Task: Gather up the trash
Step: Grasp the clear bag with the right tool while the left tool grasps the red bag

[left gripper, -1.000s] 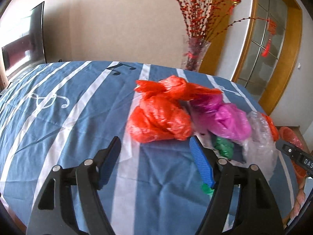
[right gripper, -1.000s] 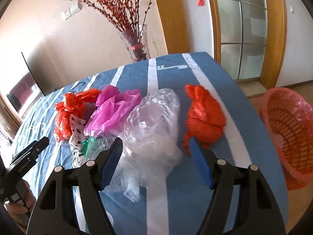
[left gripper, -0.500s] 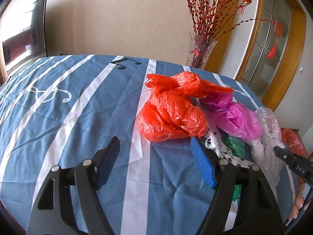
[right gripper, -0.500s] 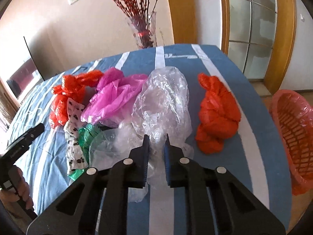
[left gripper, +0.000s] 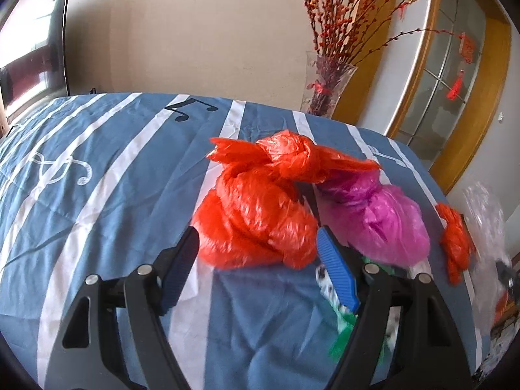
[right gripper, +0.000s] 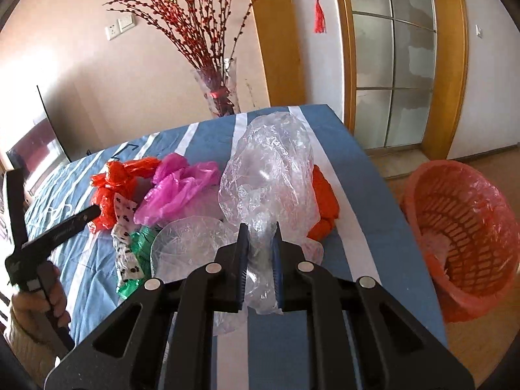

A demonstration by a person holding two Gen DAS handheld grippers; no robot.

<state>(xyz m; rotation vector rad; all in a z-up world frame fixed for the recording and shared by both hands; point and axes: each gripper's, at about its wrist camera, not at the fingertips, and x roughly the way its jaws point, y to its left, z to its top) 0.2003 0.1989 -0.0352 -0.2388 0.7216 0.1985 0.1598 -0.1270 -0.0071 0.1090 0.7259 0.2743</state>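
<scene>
In the right wrist view, the right gripper (right gripper: 260, 243) fills the lower centre of the frame, its two blue-padded fingers (right gripper: 242, 253) drawn close together and pinching a twisted neck of the clear plastic bag (right gripper: 269, 175). The bag billows up above the fingertips toward mid-frame, over the blue striped tablecloth (right gripper: 351, 227). To its right, partly hidden behind it, lies a small orange bag (right gripper: 325, 201); at the right edge an orange basket (right gripper: 461, 234), lined with thin plastic, sits lower than the table on the wooden floor. Left of centre lie a magenta bag (right gripper: 182, 185), a knotted red bag (right gripper: 113, 182), a white dotted scrap (right gripper: 125, 211) and a green wrapper (right gripper: 138, 237), all bunched together and touching. At the lower left the person's left hand (right gripper: 48, 295) grips the handle of the left gripper, which points up and right toward the red bag.

In the left wrist view, the left gripper (left gripper: 256, 247) rises from the bottom edge with its fingers spread wide, one on either side of the near face of the red bag (left gripper: 256, 214) (the left pad looks to be just touching the plastic, though the blur makes that hard to judge). The magenta bag (left gripper: 383, 221) rests against the red one at centre right.
</scene>
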